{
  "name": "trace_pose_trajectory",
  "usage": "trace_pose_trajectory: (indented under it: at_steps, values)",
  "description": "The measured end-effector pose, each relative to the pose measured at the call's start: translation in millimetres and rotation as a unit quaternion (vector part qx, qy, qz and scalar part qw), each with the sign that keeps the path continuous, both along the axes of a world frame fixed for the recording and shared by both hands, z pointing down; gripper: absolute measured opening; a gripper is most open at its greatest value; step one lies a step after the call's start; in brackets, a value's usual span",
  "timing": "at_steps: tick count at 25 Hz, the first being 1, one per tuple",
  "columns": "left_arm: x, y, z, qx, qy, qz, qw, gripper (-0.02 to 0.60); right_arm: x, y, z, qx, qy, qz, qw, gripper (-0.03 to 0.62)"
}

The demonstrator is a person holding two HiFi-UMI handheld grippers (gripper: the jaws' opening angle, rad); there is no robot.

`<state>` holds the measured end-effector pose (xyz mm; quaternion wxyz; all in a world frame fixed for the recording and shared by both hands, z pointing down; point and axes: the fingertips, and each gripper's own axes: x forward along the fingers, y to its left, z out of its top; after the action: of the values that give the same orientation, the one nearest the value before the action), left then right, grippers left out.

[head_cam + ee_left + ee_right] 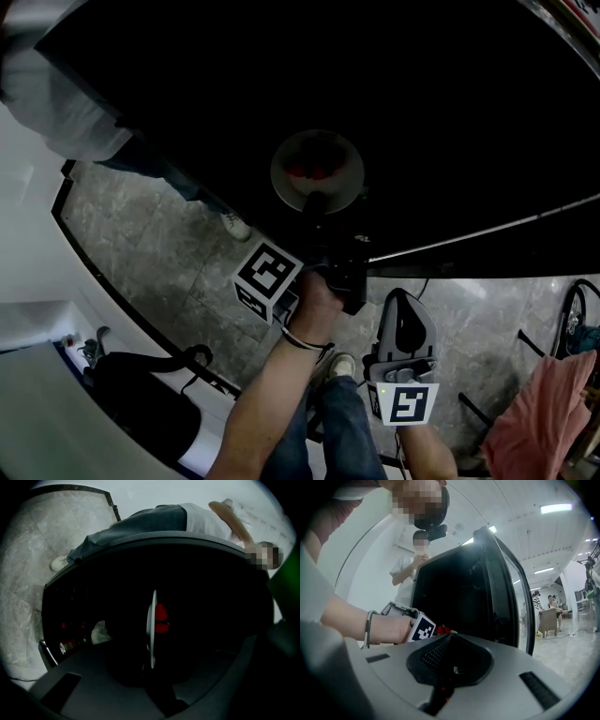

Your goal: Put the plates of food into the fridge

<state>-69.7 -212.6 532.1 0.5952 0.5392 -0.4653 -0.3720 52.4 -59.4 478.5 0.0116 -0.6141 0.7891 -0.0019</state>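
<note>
A white plate (317, 172) with red food (314, 172) on it is held out over the black fridge (441, 112) by my left gripper (316, 202), which is shut on its near rim. In the left gripper view the plate (151, 620) shows edge-on, with the red food (161, 618) on its right side and the dark fridge inside behind it. My right gripper (403, 328) hangs back beside my leg, shut and with nothing in it. Its own view looks past the shut jaws at the open fridge (459, 588) and the left gripper's marker cube (423, 627).
Cans (68, 646) and a white bag (99, 632) sit low inside the fridge. The fridge door (508, 592) stands open at the right. A person in a white shirt (66, 103) stands beside the fridge. A black bag (141, 398) and a pink cloth (544, 412) are on the floor.
</note>
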Motion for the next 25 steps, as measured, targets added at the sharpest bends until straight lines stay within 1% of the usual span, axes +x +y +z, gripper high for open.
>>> trace_pose_trajectory:
  at_steps: [3, 8, 25]
  values:
    - [1.2, -2.4, -2.1, 0.001, 0.009, -0.004, 1.0, 0.023, -0.9, 2.1, -2.3, 0.002, 0.0, 0.002, 1.0, 0.011]
    - [3.3, -10.6, -2.4, 0.004, 0.003, 0.003, 1.0, 0.023, -0.4, -0.9, -1.7, 0.003, 0.005, 0.006, 1.0, 0.011]
    - [3.8, -27.0, -2.0, 0.014, 0.002, 0.006, 0.9999, 0.023, 1.4, -2.3, -5.1, 0.006, -0.001, 0.009, 1.0, 0.011]
